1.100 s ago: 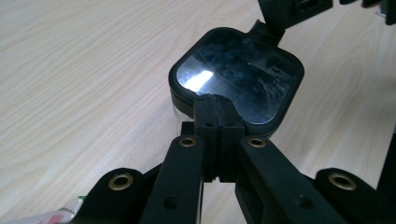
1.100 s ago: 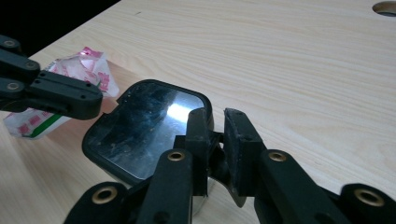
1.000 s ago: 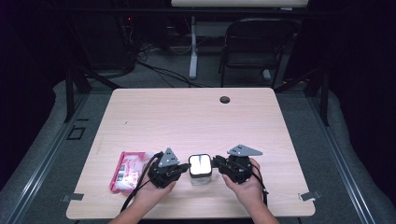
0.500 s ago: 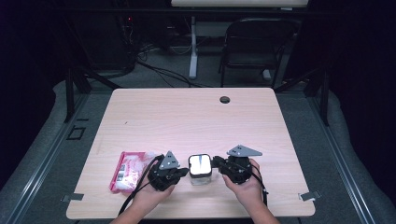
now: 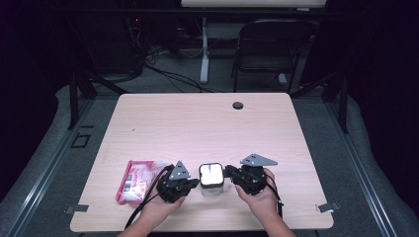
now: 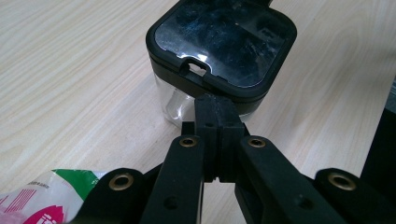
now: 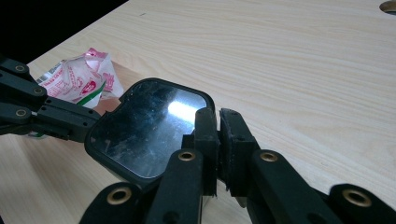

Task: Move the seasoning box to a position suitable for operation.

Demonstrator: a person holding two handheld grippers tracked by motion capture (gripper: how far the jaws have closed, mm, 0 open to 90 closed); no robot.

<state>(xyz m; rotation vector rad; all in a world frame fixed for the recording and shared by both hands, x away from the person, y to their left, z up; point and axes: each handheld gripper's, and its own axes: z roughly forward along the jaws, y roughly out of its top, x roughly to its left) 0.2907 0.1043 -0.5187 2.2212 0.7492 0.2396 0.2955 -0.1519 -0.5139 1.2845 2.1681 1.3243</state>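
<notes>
A small clear container (image 5: 211,178) with a glossy black square lid (image 6: 224,42) stands near the table's front edge, between my two grippers. My left gripper (image 5: 194,182) lies level at its left side, shut. Its closed tips (image 6: 217,105) rest against the lid's rim, just below a small notch. My right gripper (image 5: 229,173) comes in level from the right. Its jaws have just been closing, and only a thin slit is left between the pads. I see nothing in that slit. Its tips (image 7: 217,116) sit at the lid's (image 7: 144,135) near corner.
A pink, white and green snack packet (image 5: 138,180) lies on the table (image 5: 197,128) just left of my left gripper, and is also seen as a packet (image 7: 77,79) beyond the lid. A round cable hole (image 5: 237,105) sits near the far edge. A dark chair (image 5: 272,44) stands behind the table.
</notes>
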